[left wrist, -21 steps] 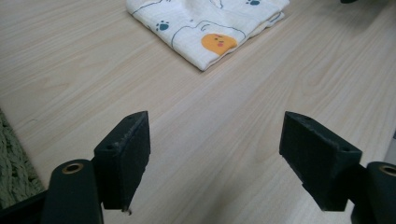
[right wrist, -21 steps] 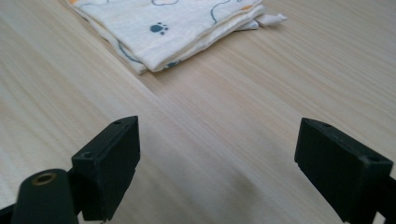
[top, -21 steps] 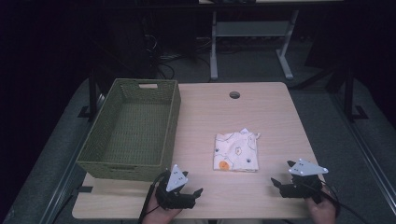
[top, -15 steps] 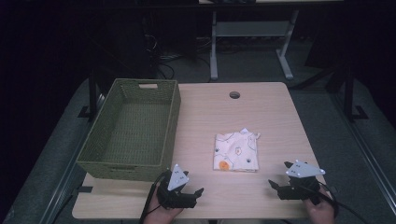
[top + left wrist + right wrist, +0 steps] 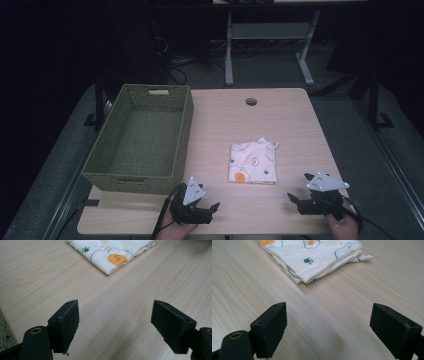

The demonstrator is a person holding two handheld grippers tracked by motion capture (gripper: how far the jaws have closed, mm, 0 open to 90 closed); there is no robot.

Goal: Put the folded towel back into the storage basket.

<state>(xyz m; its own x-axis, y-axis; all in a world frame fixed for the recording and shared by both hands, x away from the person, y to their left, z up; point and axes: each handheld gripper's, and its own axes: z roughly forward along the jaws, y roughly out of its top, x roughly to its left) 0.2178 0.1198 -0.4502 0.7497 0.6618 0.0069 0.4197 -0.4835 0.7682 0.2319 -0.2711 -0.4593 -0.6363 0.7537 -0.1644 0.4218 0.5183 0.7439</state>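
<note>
White folded printed cloth (image 5: 253, 163) is best approached low over the bench (image 5: 220, 125); both grippers' jaws are spread, empty.

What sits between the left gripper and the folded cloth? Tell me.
Nothing: bare wooden tabletop runs from the open left gripper to the folded cloth, seen in the left gripper view.

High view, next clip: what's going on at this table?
A person holds the left gripper and the right gripper low at the near edge of the table, both open and empty. A folded printed cloth lies untouched between and beyond them. An empty green woven basket sits on the left.
</note>
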